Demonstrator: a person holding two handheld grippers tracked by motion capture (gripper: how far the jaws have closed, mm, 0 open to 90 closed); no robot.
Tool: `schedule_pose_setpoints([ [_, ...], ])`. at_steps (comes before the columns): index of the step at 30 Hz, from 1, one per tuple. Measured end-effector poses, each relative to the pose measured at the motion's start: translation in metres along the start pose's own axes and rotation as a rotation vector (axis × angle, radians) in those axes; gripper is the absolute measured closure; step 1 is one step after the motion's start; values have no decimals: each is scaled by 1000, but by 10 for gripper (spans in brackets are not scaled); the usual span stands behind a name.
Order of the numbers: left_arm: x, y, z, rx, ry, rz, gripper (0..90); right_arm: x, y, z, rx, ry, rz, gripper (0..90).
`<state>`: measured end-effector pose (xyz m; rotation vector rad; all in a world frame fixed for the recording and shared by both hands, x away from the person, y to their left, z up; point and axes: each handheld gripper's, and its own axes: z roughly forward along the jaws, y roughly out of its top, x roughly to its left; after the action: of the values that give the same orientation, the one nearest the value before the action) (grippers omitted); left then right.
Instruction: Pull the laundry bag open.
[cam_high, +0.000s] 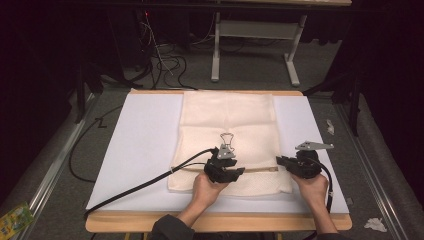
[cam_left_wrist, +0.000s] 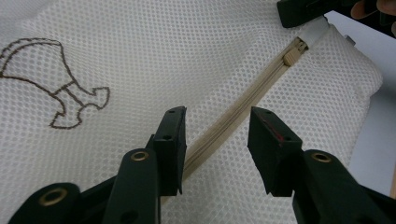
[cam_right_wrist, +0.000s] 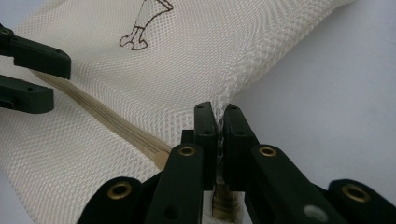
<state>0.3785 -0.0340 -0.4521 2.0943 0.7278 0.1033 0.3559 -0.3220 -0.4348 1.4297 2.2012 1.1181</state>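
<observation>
Mesh bag (cam_high: 230, 125): right gripper (cam_right_wrist: 219, 122) pinches its edge; left gripper (cam_left_wrist: 215, 135) straddles zipper (cam_left_wrist: 233, 119), unclenched.

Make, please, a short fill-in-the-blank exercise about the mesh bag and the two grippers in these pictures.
1. The right gripper is shut on the edge of the ____ bag.
2. The left gripper has its jaws ____, one on each side of the zipper.
3. The bag lies on a ____ sheet.

Missing words: mesh; open; white
</observation>
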Motion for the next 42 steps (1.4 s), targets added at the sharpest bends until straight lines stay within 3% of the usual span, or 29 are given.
schedule_pose_setpoints([
  [2,-1,-1,4,11,-7,-3,560,0,0,0,0,8,8,873],
  [6,-9,2,10,13,-14,35,550,3,0,2,-1,12,-5,873],
  [8,-13,3,13,11,-33,24,549,4,0,3,1,15,4,873],
  [22,-33,18,31,13,-68,76,576,8,4,2,-19,37,-6,874],
  [32,-31,18,37,6,-86,38,593,13,6,5,-25,52,-8,874],
  [42,-32,17,43,2,-93,35,602,14,6,5,-26,61,-7,875],
])
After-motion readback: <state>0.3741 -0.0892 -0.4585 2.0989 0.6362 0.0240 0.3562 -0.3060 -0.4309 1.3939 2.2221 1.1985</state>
